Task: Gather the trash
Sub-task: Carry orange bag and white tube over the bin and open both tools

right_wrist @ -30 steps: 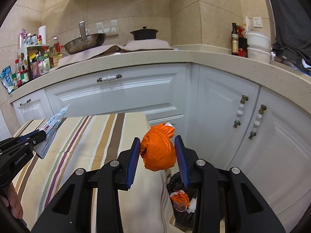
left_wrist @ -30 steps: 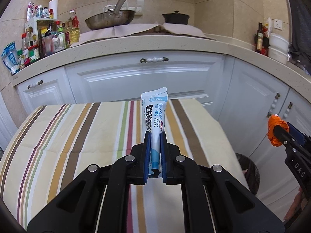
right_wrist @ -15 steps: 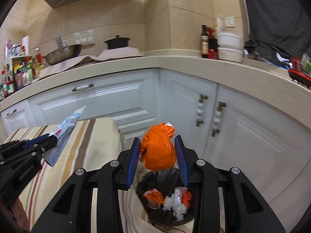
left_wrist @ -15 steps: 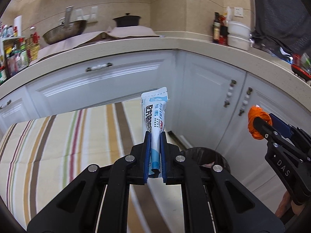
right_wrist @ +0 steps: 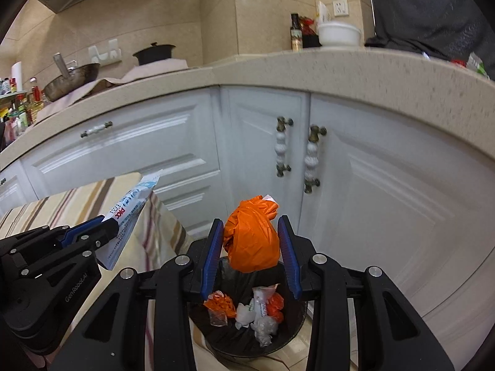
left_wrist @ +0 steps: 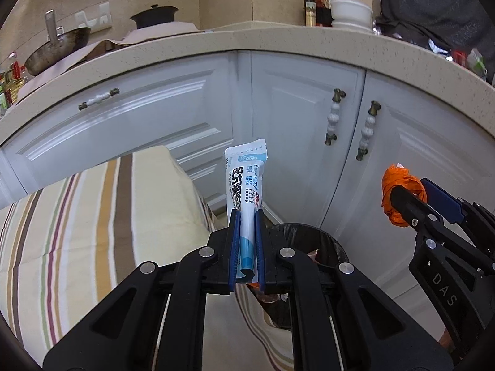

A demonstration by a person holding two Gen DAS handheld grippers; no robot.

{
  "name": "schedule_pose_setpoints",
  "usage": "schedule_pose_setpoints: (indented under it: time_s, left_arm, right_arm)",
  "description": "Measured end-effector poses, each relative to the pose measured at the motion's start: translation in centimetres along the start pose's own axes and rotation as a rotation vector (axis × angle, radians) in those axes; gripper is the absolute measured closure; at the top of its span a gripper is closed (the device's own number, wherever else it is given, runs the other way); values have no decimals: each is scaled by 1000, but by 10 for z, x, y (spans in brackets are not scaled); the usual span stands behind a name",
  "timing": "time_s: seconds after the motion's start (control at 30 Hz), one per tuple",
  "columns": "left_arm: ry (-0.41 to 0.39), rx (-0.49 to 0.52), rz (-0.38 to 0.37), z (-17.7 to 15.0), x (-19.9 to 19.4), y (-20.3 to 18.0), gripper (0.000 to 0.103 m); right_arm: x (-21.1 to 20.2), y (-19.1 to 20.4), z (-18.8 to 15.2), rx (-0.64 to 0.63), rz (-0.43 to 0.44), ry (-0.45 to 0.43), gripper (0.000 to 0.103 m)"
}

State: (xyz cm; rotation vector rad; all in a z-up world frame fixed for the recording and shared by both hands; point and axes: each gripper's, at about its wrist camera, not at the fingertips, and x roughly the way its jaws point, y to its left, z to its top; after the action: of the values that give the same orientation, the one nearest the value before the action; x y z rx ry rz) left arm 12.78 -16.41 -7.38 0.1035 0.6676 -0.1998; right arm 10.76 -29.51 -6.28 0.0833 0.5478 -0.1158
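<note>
My left gripper is shut on a white and blue toothpaste tube that points up and forward; the tube also shows at the left of the right wrist view. My right gripper is shut on a crumpled orange plastic bag, held right above the black-lined trash bin on the floor. The bin holds several orange and white scraps. In the left wrist view the bin lies just beyond my left gripper, and the right gripper with the orange bag is at the right.
A table with a striped cloth stands to the left of the bin. White corner cabinets with beaded handles are close behind the bin. The counter above carries a wok, a black pot, bottles and white bowls.
Both grippers have swung right from over the striped table to the corner cabinets. The trash bin has come into view, now under the orange bag. Both grips are unchanged.
</note>
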Motion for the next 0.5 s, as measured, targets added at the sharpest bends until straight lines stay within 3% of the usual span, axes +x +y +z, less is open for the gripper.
schedule_pose_setpoints:
  time_s: [0.33, 0.47, 0.5]
  left_arm:
    - [83, 21, -18, -4, 44, -15, 91]
    - [101, 23, -26, -7, 52, -16, 76]
    - [106, 21, -29, -7, 53, -16, 75]
  right_arm:
    - [34, -15, -14, 29, -9, 50, 66]
    - [45, -18, -19, 35, -3, 67, 64]
    - [47, -19, -20, 35, -8, 71, 57]
